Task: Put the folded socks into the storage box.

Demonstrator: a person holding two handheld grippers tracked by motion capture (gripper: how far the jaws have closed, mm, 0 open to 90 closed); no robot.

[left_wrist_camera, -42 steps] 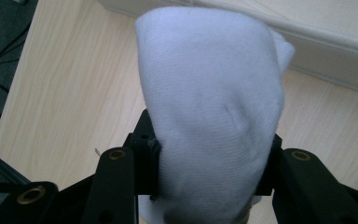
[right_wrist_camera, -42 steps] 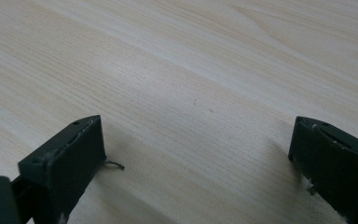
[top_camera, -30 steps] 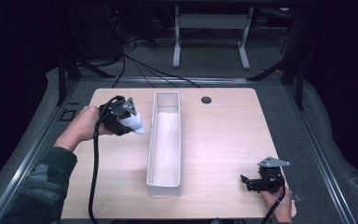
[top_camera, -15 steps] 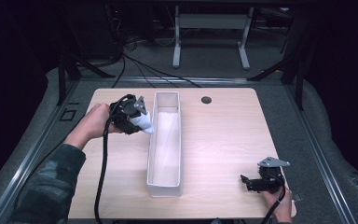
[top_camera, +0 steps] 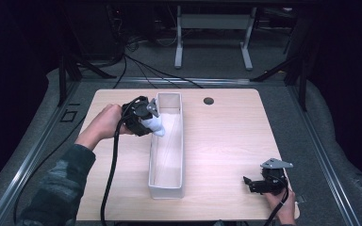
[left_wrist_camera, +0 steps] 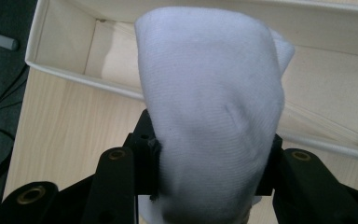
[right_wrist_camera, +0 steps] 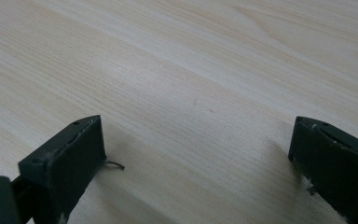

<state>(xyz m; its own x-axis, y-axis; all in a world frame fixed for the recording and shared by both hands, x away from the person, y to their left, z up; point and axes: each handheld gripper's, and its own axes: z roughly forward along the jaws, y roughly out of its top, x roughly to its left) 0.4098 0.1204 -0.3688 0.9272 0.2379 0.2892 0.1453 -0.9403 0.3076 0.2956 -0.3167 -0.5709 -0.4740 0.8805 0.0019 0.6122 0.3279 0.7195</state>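
The left tool [top_camera: 147, 120] is clenched on a white sock [left_wrist_camera: 209, 121], holding it at the long box's [top_camera: 176, 101] left wall, with the sock's tip over the rim. The right tool [top_camera: 254, 184] sits released near the table's [top_camera: 226, 136] near right corner, well apart.

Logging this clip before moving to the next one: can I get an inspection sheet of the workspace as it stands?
Surface: light wooden table, with a dark round hole near the far edge.
Job's things: white sock; long white fabric bin.
Clutter: nothing seen.
Grippers: left gripper clamps the sock over the bin's left wall; right gripper open, low over bare wood.
Cables: black cable trails from the left gripper.
Surroundings: grey floor, metal stand.
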